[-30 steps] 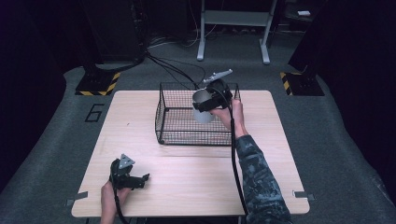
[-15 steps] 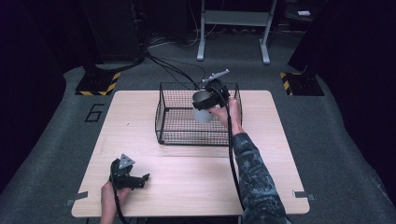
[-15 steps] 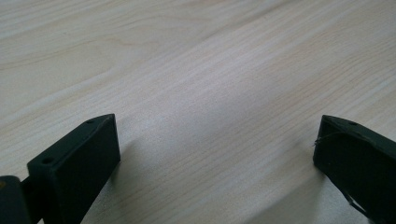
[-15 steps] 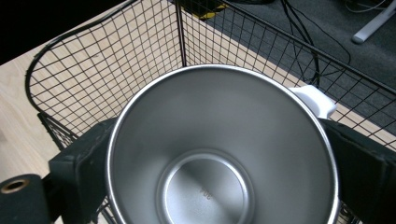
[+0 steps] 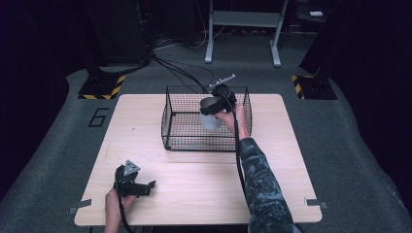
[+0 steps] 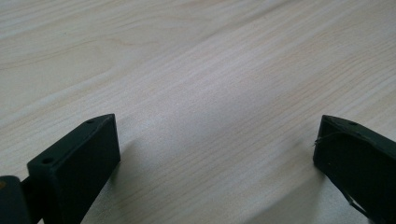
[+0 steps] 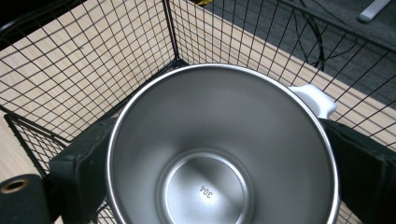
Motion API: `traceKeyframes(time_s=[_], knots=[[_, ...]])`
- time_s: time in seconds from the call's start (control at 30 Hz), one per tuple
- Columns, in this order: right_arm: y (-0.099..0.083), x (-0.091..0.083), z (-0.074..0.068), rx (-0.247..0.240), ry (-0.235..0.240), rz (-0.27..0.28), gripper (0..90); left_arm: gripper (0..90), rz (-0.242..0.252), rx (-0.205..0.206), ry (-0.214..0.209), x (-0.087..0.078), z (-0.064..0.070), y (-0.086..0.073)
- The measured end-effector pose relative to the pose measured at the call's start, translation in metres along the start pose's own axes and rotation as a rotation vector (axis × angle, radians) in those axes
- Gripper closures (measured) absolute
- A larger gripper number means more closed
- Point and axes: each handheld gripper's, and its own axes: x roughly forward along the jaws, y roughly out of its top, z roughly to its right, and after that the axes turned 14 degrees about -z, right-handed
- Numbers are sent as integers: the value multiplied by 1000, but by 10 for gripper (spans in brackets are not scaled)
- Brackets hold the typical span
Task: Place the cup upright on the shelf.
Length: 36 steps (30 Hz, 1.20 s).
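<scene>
We hold the cup (image 7: 224,154) clamped in our right hand-held gripper (image 5: 217,104) over the basket (image 5: 194,141) at 12 o'clock; next, lower and release. Our left hand-held gripper (image 6: 219,158) rests wide open, empty, on the desk (image 5: 194,179).

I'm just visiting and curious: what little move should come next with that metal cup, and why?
Probably lower it a bit further. The right gripper is shut on the steel cup, upright over the wire basket, seemingly not yet on its floor. The left gripper rests open on the table.
</scene>
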Motion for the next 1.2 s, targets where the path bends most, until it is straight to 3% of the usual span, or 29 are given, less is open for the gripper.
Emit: traceKeyframes(time_s=[0.33, 0.67, 0.9, 1.0, 1.2], knots=[[-3, 25, 7, 37, 12, -46, 58, 5, -1, 2, -1, 0, 0, 0], [-7, 45, 11, 32, 17, -84, 58, 5, 2, -8, -10, 0, 1, 0], [-8, 50, 10, 69, 14, -117, 58, 5, -3, -8, -11, 0, 1, 0], [-9, 52, 10, 52, 5, -128, 58, 5, -2, -8, -10, 0, 1, 0], [-10, 55, 9, 67, 6, -128, 58, 5, 2, -9, -11, 0, 1, 0]])
